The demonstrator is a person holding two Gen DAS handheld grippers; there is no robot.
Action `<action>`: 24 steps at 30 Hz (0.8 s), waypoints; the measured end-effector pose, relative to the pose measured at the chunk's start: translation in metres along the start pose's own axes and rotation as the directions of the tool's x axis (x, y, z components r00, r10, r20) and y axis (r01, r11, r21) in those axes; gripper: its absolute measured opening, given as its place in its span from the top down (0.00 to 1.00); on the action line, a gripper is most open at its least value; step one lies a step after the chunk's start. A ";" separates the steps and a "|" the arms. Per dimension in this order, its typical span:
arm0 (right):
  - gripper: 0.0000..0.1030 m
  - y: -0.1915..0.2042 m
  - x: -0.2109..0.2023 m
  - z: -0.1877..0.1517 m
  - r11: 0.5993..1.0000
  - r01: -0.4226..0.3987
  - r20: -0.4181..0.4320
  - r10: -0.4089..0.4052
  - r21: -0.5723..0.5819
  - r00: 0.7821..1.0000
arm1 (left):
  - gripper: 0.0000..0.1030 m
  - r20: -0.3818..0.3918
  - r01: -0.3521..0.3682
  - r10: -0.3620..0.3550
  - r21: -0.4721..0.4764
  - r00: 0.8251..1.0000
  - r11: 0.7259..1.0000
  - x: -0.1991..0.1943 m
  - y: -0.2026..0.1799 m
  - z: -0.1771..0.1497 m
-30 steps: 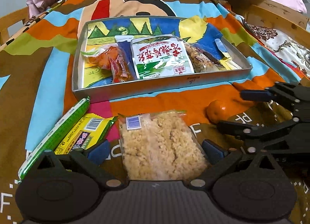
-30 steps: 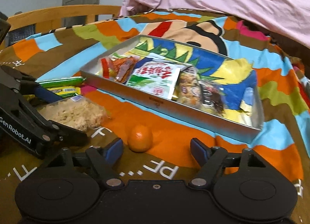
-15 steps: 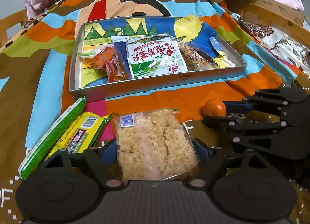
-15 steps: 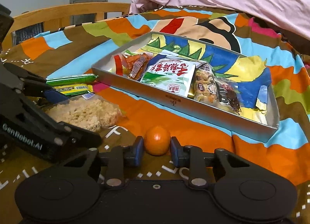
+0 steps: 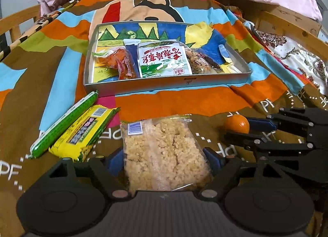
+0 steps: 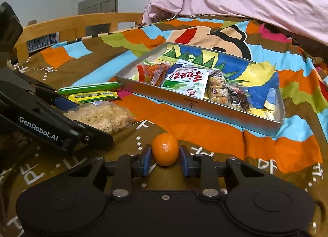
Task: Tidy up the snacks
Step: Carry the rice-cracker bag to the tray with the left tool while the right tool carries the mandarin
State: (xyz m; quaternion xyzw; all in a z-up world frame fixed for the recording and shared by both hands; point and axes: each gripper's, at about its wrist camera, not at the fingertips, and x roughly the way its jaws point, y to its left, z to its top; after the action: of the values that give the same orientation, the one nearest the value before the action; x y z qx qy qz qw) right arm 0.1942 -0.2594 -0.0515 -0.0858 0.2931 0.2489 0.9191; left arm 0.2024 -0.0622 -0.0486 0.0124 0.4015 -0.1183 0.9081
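Right wrist | right tool [image 6: 165, 160] clamps tangerine [image 6: 165, 149] for tray [image 6: 207, 107] | left tool [image 5: 167, 160] grips rice-crisp bag [image 5: 164, 150], same destination, I judge

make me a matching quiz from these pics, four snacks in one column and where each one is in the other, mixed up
Column one:
1. small orange
2. clear bag of puffed rice cake
3. white and green packet
4. green sausage stick

Column two:
A. lying in the metal tray
B. between the jaws of the right gripper
C. on the blanket, beside the yellow bar
D. between the jaws of the left gripper

Pairs: 1-B, 2-D, 3-A, 4-C
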 end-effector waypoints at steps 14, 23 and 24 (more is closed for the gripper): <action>0.70 0.022 -0.048 -0.025 0.997 0.033 -0.038 -0.031 0.073 0.999 | 0.20 0.063 0.093 -0.085 -0.140 0.994 0.986 -0.046 0.003 -0.041; 0.70 0.036 -0.059 -0.038 0.998 0.026 -0.050 -0.023 0.059 0.998 | 0.20 0.098 0.147 -0.127 -0.231 0.987 0.962 -0.060 0.013 -0.056; 0.70 0.035 -0.059 -0.036 0.998 0.024 -0.043 -0.022 0.062 0.999 | 0.20 0.107 0.152 -0.130 -0.239 0.986 0.959 -0.060 0.014 -0.055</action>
State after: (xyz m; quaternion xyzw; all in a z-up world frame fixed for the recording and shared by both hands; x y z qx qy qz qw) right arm 0.1173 -0.2644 -0.0465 -0.0658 0.3193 0.2272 0.9177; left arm 0.1269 -0.0297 -0.0432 -0.1342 0.3713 -0.1325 0.9092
